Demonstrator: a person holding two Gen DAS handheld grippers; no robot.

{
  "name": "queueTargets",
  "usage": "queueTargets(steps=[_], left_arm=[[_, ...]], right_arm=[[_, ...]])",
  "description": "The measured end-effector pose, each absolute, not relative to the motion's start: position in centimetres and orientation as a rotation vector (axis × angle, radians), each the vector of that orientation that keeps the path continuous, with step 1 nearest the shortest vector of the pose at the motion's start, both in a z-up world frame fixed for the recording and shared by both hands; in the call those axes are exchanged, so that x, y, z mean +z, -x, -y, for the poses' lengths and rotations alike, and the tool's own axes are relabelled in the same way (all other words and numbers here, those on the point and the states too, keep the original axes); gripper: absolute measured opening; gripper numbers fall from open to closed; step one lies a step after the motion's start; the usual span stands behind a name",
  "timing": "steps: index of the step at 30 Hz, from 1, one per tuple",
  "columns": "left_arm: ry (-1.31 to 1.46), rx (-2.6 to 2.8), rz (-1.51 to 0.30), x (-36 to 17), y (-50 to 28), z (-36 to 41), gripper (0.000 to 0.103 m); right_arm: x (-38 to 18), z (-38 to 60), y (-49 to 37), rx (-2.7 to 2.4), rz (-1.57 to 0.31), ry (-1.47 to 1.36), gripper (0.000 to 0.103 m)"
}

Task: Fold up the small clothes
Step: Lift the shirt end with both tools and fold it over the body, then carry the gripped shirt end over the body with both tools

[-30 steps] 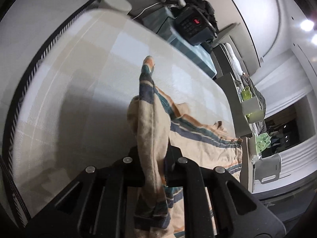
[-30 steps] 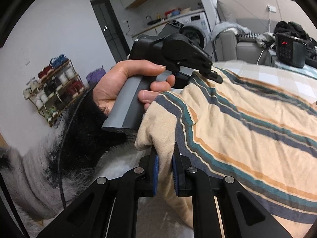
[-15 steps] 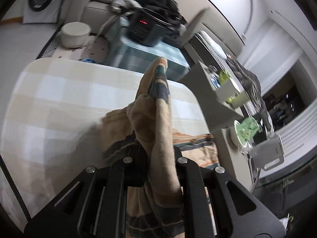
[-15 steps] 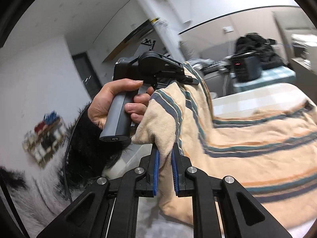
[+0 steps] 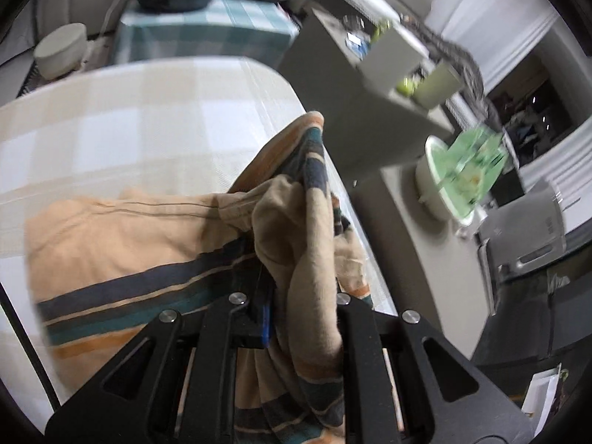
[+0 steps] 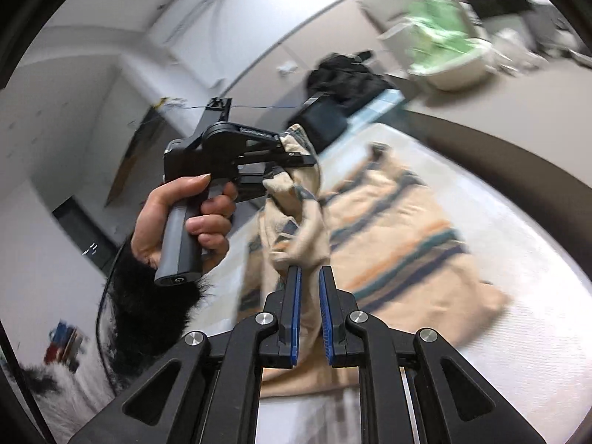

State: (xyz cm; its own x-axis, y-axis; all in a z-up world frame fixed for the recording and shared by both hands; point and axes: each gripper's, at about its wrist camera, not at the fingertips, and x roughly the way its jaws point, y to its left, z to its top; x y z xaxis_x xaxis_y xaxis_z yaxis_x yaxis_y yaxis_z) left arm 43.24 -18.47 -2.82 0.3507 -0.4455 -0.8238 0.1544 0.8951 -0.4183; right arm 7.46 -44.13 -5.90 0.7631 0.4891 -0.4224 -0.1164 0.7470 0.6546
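Up close, the striped garment [image 6: 388, 222] is pinched by both left gripper [image 6: 296, 159] and right gripper [image 6: 310, 281].

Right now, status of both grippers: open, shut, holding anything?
Left gripper: shut on a bunched edge of the striped garment.
Right gripper: shut on another edge of the striped garment, lifted off the checked tablecloth.

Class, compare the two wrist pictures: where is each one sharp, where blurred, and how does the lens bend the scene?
Left wrist: claw and striped garment fairly sharp, green bowl smeared. Right wrist: claw crisp, room streaked. Both: table edge bowed, corners black.
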Motion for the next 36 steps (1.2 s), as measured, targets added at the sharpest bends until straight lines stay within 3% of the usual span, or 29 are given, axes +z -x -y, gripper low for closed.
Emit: queueTargets(steps=[4,10,12,14,15,22,25,27,29,31,36], left_arm=[[0.283,-0.409,-1.175,-5.3,-44.0,21.0,0.01],[0.291,-0.408,-1.109,-3.6,-42.9,18.7,0.01],[0.297,-0.407,-1.1,-3.1,-42.8,17.8,0.01],[0.304,-0.412,-1.097,-2.5,-42.8,16.9,0.01],[0.308,-0.416,-1.096,-2.3,-42.8,16.7,0.01],[0.317,-0.459,-1.074,-0.8,-41.8,14.8,0.01],[0.333,-0.473,-1.059,-0.2,-41.3,13.8,0.01],[0.345,-0.475,-1.048,0.3,-41.0,12.9,0.01],[0.353,-0.474,-1.031,0.9,-40.5,11.8,0.01],[0.368,-0.479,-1.012,1.6,-39.7,10.3,0.01],[0.379,-0.47,-0.966,3.5,-37.9,7.1,0.01]], right_arm=[[-7.5,45.9,-7.1,0.313,-0.66,-0.693,0.012],[-8.2,44.9,-6.6,0.342,-0.714,-0.651,0.012],[-8.4,44.5,-7.1,0.347,-0.731,-0.631,0.021],[-8.5,43.7,-8.3,0.361,-0.759,-0.629,0.055],[-8.6,43.7,-8.7,0.355,-0.753,-0.631,0.059],[-8.7,42.4,-13.0,0.381,-0.779,-0.625,0.062],[-9.1,41.4,-14.6,0.421,-0.804,-0.639,0.06],[-9.2,40.7,-15.1,0.422,-0.812,-0.635,0.049],[-9.0,40.0,-15.1,0.43,-0.816,-0.621,0.023],[-8.2,39.0,-14.5,0.465,-0.786,-0.591,0.012],[-5.8,36.9,-12.4,0.5,-0.7,-0.523,0.011]])
